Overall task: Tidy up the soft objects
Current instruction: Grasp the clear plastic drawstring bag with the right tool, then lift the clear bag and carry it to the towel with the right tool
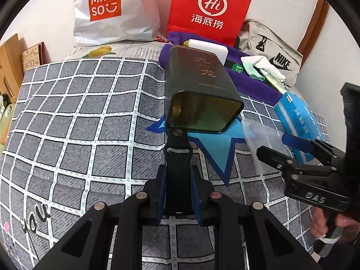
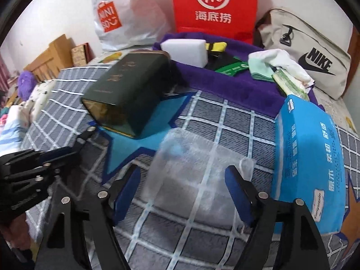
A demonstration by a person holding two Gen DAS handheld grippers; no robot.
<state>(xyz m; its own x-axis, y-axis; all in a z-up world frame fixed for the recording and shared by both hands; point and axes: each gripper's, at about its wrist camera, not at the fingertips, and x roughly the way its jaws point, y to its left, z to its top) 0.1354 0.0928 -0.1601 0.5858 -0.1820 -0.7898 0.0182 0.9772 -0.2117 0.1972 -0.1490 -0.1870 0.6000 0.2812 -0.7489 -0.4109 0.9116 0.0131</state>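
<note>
Checked bedding point(image 2: 202, 236) carried everything; the left gripper point(image 1: 177, 193) pinched a dark tin's point(image 1: 200, 94) strap, steadying it, while the right gripper point(image 2: 184, 193), jaws spread, straddled a clear bubble-wrap pouch point(image 2: 198, 168) beside it.

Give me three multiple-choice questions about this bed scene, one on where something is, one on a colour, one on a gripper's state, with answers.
1. Where does the white foam block lie?
A. on the purple towel
B. inside the Nike bag
C. on the blue tissue pack

2. What colour is the bag with the Hi logo?
A. green
B. red
C. black

3. How is the right gripper?
A. shut on the tin
B. shut with nothing held
C. open

Answers: 1 A, the block rests on the towel's purple pile; 2 B, it is red with white print; 3 C, its fingers stand apart over the clear plastic bag.
</note>
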